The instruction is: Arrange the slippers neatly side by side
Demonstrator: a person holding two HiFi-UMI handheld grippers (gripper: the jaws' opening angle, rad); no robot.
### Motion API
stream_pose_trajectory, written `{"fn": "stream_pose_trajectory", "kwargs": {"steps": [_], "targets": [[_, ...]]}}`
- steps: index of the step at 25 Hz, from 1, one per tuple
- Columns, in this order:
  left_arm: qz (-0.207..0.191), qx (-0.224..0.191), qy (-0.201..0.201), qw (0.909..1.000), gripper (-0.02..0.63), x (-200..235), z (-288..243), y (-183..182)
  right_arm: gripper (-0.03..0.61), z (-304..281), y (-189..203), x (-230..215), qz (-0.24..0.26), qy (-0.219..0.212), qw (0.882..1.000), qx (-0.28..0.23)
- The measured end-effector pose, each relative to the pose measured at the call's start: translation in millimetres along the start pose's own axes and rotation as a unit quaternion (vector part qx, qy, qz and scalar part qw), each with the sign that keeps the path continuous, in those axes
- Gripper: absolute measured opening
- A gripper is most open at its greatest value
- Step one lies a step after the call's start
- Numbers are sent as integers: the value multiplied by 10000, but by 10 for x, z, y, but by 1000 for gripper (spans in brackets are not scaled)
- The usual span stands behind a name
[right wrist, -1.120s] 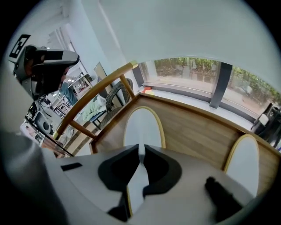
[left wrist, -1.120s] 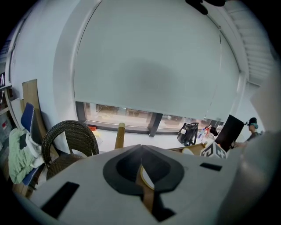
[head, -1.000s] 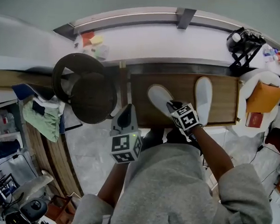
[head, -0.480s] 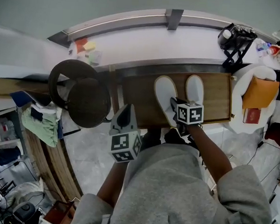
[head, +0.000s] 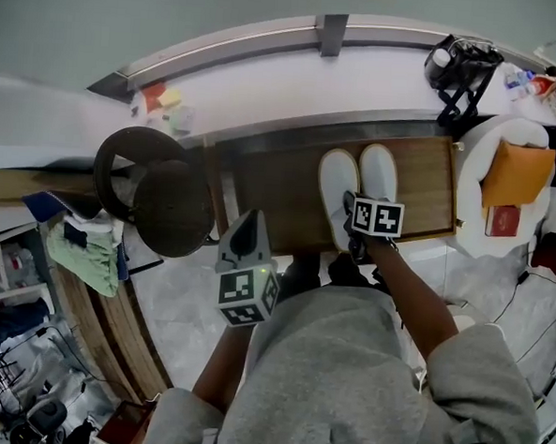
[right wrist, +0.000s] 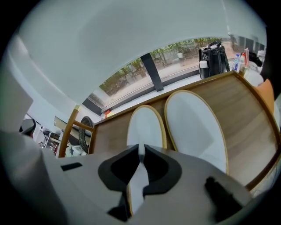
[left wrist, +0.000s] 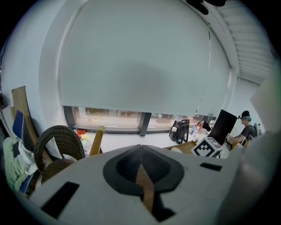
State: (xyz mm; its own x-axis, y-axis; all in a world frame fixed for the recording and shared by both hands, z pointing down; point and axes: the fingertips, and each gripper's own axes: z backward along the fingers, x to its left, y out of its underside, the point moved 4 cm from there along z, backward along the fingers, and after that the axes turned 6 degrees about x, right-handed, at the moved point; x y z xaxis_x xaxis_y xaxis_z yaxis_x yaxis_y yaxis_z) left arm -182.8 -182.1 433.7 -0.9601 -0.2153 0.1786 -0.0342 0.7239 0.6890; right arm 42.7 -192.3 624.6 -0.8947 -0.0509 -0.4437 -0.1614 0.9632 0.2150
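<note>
In the head view, two white slippers are seen on the wooden table [head: 271,183]. The held slipper [head: 335,187] and the second slipper [head: 379,174] lie just beside each other, long axes parallel and directed from the person toward the window. The right gripper [head: 354,212] is set at the held slipper's near end. The left gripper [head: 248,231] is found well apart, off the table.

In the left gripper view, the left gripper [left wrist: 141,151] is seen with jaws pressed together on nothing.

In the right gripper view, the jaws of the right gripper [right wrist: 141,151] are pinched on the held slipper [right wrist: 146,125], whose rounded far end is pointed at the window.
</note>
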Motion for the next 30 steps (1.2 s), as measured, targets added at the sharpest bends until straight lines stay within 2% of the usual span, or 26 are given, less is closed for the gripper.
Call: {"fn": "stream_pose_trajectory", "kwargs": {"steps": [16,21,23,26,30], "targets": [[-69,63,-122,9999,15,-119,45,65,41,-105,5,-154,-297,38,9994,-153],[-86,39,-131,9999,15,-179,56,60,48,-69,-23,-130,-51,-162,9997,-181],[-82,34,-131,9999,15,-217,55,75,93,-33,-32,-116,40,-324,9993,-168],[-79,26,-116,9999,15,-317,59,110,118,59,-30,-128,126,-521,9984,-173],[-130,-26,-42,9999,15,-494,75,122,130,286,-43,-130,603,-612,9960,-249]]}}
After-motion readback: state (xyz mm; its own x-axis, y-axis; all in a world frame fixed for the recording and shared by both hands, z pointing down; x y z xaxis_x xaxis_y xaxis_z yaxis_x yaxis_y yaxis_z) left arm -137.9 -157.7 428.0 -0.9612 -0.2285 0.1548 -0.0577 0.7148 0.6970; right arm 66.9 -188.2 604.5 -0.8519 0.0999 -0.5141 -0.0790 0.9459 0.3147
